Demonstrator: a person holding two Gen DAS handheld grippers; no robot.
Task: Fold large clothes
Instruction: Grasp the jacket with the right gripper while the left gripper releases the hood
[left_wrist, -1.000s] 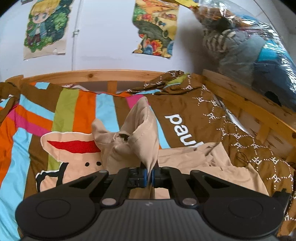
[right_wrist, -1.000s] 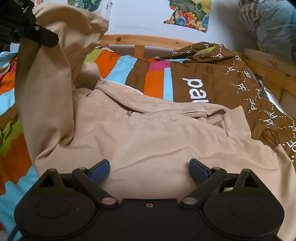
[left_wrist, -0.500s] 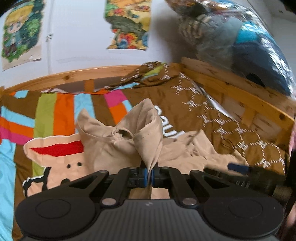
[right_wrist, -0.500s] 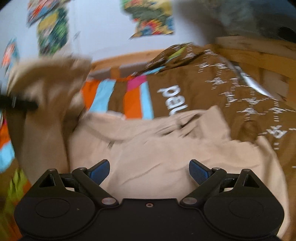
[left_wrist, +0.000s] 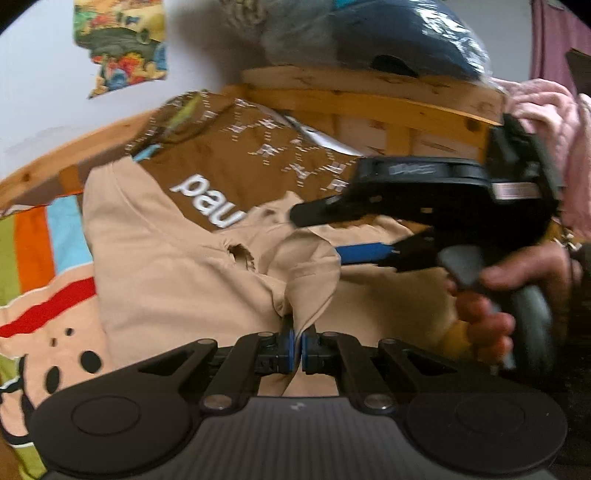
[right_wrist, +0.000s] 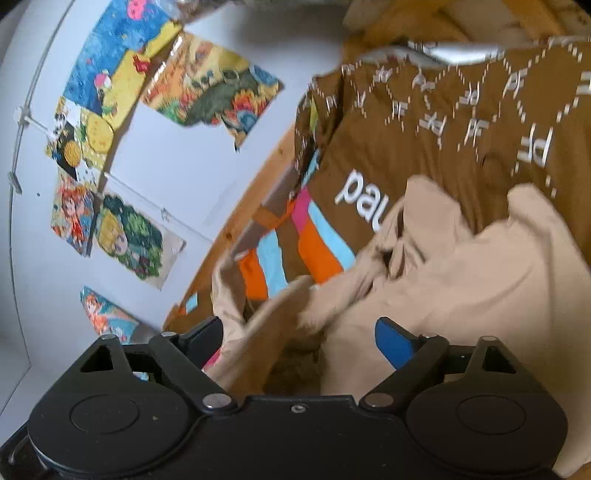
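A large beige garment lies crumpled on the bed. My left gripper is shut on a fold of it and holds that fold up. In the left wrist view my right gripper comes in from the right, tilted on its side, its blue pad at a raised flap of the cloth. In the right wrist view the right gripper is open, rolled to the left, with a ridge of the beige garment between its fingers.
The garment rests on a striped and brown bedspread with white lettering. A wooden bed rail runs behind and to the right, with bagged bedding on top. Posters hang on the white wall.
My left gripper swung right and lowered with its fold. My right gripper rolled onto its side and moved in toward the raised cloth, its fingers still open.
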